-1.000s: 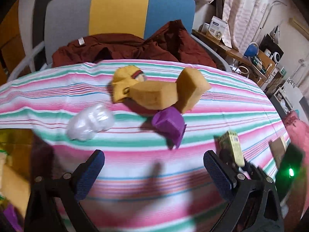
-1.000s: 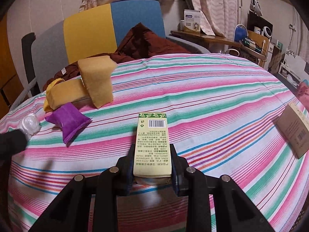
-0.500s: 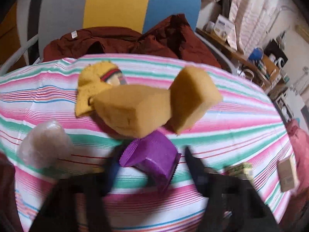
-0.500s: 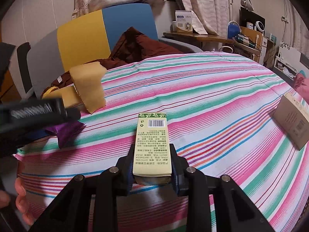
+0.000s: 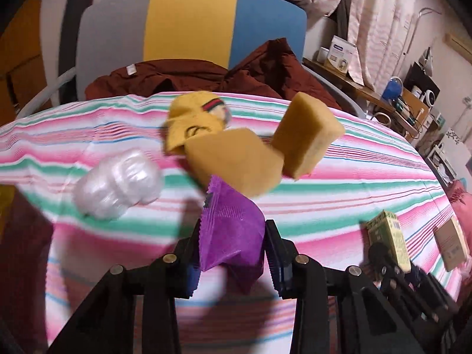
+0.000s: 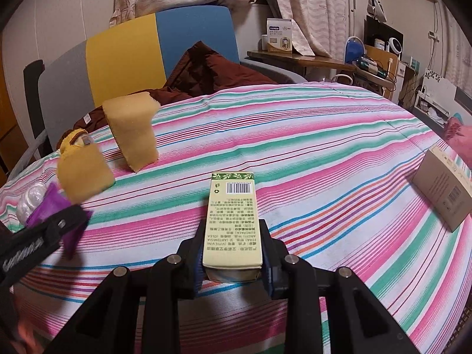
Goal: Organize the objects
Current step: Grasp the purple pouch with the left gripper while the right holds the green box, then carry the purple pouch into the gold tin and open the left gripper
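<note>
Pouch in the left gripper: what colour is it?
Purple pouch, clearest in the left wrist view.

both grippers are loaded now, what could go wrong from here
The purple pouch is soft and pinched near one end by the left gripper, whose jaws have just been closing; it may sag or slip. The sponge sits right beside it and may get dragged. The right gripper holds the box by its end; it could tilt.

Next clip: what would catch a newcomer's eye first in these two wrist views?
The bright pink, green and white striped tablecloth fills both views. On it, the left gripper has just been closing and now pinches a purple pouch, right in front of two tan sponges and a yellow cap. The right gripper clamps a pale green carton, barcode up.
</note>
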Action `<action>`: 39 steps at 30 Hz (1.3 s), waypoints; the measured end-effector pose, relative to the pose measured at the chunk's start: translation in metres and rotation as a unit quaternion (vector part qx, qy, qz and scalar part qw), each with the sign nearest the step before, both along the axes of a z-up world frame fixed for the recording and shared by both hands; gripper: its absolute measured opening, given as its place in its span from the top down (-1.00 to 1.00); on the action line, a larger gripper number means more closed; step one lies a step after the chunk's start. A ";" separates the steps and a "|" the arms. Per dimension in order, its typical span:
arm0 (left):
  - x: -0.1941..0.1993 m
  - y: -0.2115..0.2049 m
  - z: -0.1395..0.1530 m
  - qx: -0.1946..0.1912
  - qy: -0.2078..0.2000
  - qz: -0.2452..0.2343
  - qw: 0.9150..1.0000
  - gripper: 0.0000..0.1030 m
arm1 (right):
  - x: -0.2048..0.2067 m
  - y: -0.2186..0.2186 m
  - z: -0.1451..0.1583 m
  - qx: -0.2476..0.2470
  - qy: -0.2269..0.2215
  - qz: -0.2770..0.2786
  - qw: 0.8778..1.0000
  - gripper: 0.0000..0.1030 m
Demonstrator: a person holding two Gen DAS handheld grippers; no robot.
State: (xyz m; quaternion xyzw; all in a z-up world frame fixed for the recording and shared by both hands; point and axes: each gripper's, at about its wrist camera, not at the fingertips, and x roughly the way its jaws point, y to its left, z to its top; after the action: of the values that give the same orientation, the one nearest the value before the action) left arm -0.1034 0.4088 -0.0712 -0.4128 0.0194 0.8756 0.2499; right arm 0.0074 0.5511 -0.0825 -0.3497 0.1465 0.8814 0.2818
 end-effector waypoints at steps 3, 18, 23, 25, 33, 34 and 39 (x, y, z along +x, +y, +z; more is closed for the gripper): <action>0.011 -0.014 0.000 0.001 0.003 0.008 1.000 0.26 | -0.001 -0.001 0.000 0.002 -0.002 -0.002 1.000 0.42; 0.076 -0.064 0.003 0.007 0.002 0.005 1.000 0.26 | -0.003 -0.012 0.005 0.054 -0.017 -0.011 0.998 0.42; 0.099 -0.078 0.010 0.020 0.005 -0.015 1.000 0.26 | -0.006 -0.018 0.006 0.071 -0.025 -0.005 0.997 0.42; 0.105 -0.082 0.011 0.024 0.002 -0.018 1.000 0.26 | -0.006 -0.019 0.007 0.074 -0.023 -0.004 0.997 0.42; 0.126 -0.106 0.020 0.046 -0.011 -0.028 0.998 0.26 | -0.008 -0.028 0.009 0.100 -0.028 0.001 0.995 0.42; 0.128 -0.110 0.022 0.050 -0.011 -0.028 0.998 0.26 | -0.008 -0.029 0.009 0.105 -0.028 0.004 0.994 0.42; 0.135 -0.135 0.033 0.061 -0.009 -0.023 0.998 0.26 | -0.011 -0.035 0.009 0.118 -0.036 0.012 0.992 0.42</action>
State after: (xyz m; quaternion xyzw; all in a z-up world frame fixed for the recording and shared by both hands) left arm 0.0312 0.2735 -0.0384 -0.4040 -0.0268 0.8657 0.2944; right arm -0.0039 0.5160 -0.0733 -0.3477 0.0271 0.8825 0.3157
